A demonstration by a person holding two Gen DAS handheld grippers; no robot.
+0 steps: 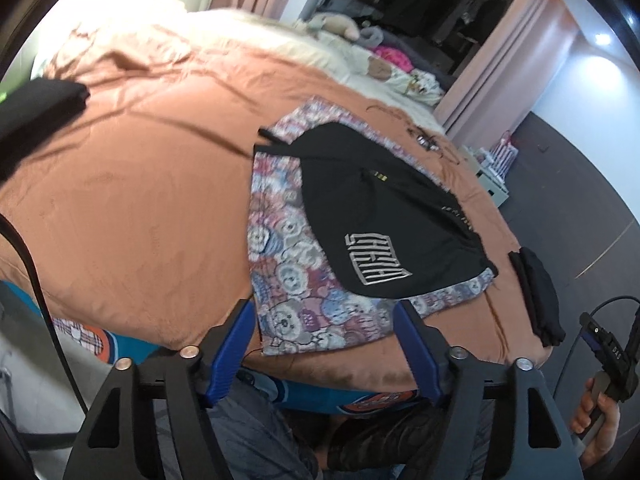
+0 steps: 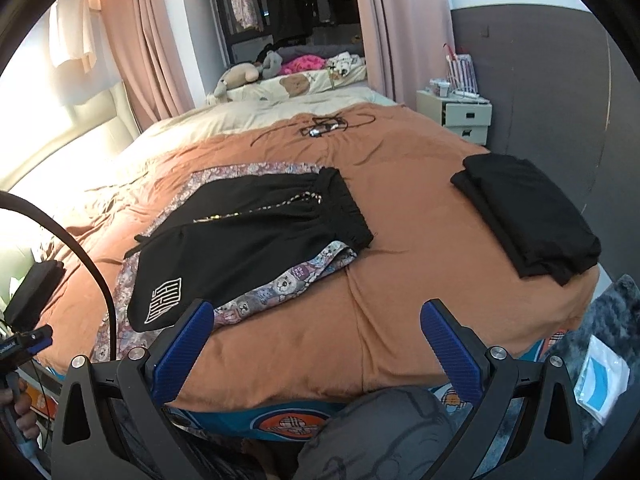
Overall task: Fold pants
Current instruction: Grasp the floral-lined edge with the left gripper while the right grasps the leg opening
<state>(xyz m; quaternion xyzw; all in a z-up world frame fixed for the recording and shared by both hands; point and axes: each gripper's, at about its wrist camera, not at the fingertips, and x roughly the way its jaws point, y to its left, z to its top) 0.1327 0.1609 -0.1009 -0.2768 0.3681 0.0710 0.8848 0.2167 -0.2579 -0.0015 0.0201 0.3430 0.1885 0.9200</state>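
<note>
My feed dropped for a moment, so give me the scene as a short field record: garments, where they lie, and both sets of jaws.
surface: bed with orange cover
top garment: black shorts with white logo, spread flat
under it: bear-print pants, edges showing around the shorts
folded pile: black clothes, apart from the shorts, toward the right edge of the bed
loose item: dark cord farther up the bed
left gripper: jaws open, nothing between
right gripper: jaws open, nothing between

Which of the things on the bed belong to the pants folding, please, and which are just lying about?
Job: black shorts; patterned pants beneath them; folded black garment; left gripper and right gripper, both open and empty.

Lying about: cable tangle; plush toys; nightstand.
</note>
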